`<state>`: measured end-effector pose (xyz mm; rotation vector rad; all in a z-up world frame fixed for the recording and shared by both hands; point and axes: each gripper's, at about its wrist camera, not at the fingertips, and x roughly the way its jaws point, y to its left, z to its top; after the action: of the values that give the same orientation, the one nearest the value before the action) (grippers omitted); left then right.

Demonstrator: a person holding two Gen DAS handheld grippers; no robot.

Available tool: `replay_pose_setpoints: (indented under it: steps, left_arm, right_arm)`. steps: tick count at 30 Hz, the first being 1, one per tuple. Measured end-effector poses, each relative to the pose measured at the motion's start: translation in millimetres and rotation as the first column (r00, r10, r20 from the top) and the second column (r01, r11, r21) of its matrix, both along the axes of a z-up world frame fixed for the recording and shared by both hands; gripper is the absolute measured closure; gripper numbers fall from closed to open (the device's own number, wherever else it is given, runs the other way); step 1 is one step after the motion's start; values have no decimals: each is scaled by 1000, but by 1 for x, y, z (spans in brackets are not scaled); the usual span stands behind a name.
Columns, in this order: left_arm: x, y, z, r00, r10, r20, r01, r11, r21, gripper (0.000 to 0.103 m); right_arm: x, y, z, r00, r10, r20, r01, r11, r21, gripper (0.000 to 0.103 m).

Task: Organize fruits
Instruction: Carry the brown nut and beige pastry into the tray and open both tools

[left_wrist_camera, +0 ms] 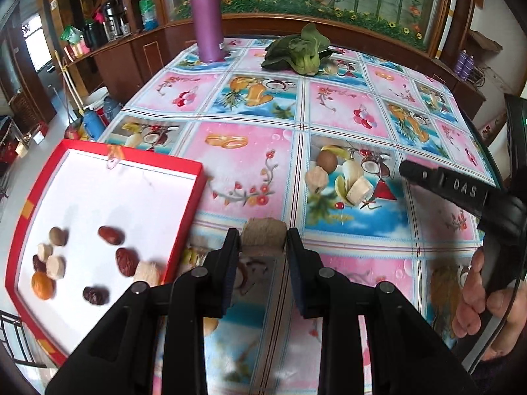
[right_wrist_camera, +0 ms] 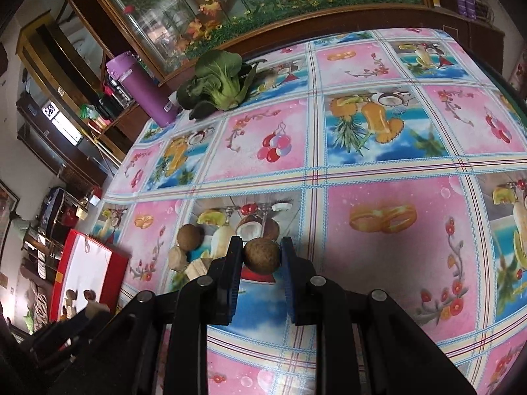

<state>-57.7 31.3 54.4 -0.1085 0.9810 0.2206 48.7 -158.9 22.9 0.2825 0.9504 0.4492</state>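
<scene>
Right gripper (right_wrist_camera: 262, 256) clamps a round brown fruit (right_wrist_camera: 262, 256) between its two pads, low over the tablecloth (right_wrist_camera: 378, 171). Left gripper (left_wrist_camera: 263, 243) pinches a pale fibrous chunk (left_wrist_camera: 263, 234) between its fingers, just right of the red tray's near corner.

On the cloth just left of the right gripper sit the loose pieces: another brown fruit (right_wrist_camera: 189, 237), a pale lump (right_wrist_camera: 178, 258) touching it below, and a squared pale piece (right_wrist_camera: 197, 268) beside that. From the left wrist the brown one (left_wrist_camera: 326, 162) and the pale lump (left_wrist_camera: 317, 177) lie together, well ahead of the left gripper, with the right gripper's black finger (left_wrist_camera: 444, 184) reaching in from the right and a hand (left_wrist_camera: 477, 299) on its handle.

Red tray (left_wrist_camera: 184, 217) with a white floor sits at the table's left edge. It holds three dark red dates (left_wrist_camera: 111, 235), (left_wrist_camera: 126, 261), (left_wrist_camera: 95, 295), a tan nut (left_wrist_camera: 58, 236), two pale chunks (left_wrist_camera: 55, 266), (left_wrist_camera: 147, 272), an orange fruit (left_wrist_camera: 42, 284), and another small dark piece half hidden.

At the far side stand a purple flask (left_wrist_camera: 208, 19) and a bok choy (left_wrist_camera: 296, 51), well apart from the fruit.
</scene>
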Motion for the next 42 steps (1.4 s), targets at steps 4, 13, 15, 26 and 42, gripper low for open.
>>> replay_pose_setpoints:
  steps: [4, 13, 15, 26, 42]
  left_arm:
    - [-15, 0, 10, 1000, 8, 16, -8, 1000, 19, 72]
    - [-24, -2, 27, 1000, 3, 29, -6, 997, 78, 72]
    - [-19, -5, 27, 999, -4, 32, 1, 997, 80, 72]
    - [-12, 6, 31, 997, -45, 68, 44, 999, 14, 72]
    - [-108, 163, 70, 963, 120, 243, -151, 982, 110, 72]
  right_arm:
    - [-3, -3, 7, 1000, 0, 26, -2, 997, 78, 82]
    - [-7, -14, 18, 998, -40, 53, 31, 988, 153, 82]
    - [-11, -11, 21, 997, -30, 76, 19, 988, 150, 82]
    - [-9, -23, 26, 985, -108, 132, 98, 992, 75, 82]
    - [-60, 61, 60, 967, 49, 250, -52, 999, 7, 82]
